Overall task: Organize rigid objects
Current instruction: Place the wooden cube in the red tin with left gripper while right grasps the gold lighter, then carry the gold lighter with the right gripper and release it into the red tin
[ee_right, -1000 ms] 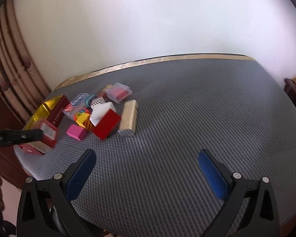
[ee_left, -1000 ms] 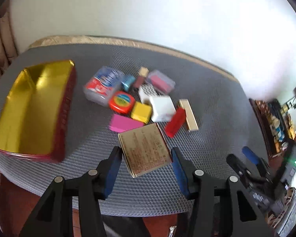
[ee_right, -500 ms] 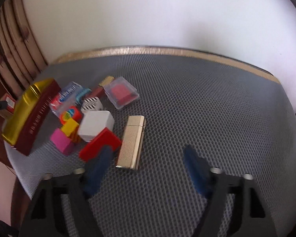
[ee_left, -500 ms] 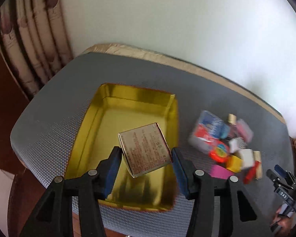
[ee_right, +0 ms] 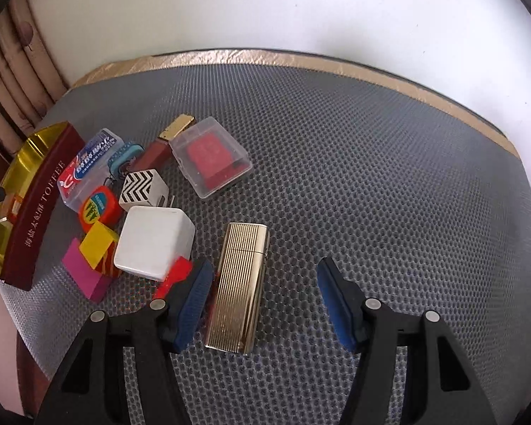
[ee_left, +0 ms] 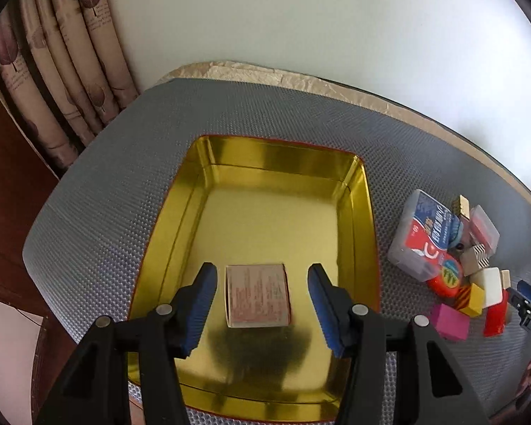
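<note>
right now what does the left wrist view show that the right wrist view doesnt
Only the left wrist view: the gold floor of the tin, with the small printed box on it between the left gripper's open jaws, which have just been opening, and clear of both pads.

Only the right wrist view: the ribbed gold lighter between the right gripper's jaws, which have just been closing; the tin's lettered maroon side.

Both: the grey mat, the white cube, the pink block and the clear case with a red card.

My left finger covering most of the red block, gold tin cut off at the frame edge, box print too small to read.
</note>
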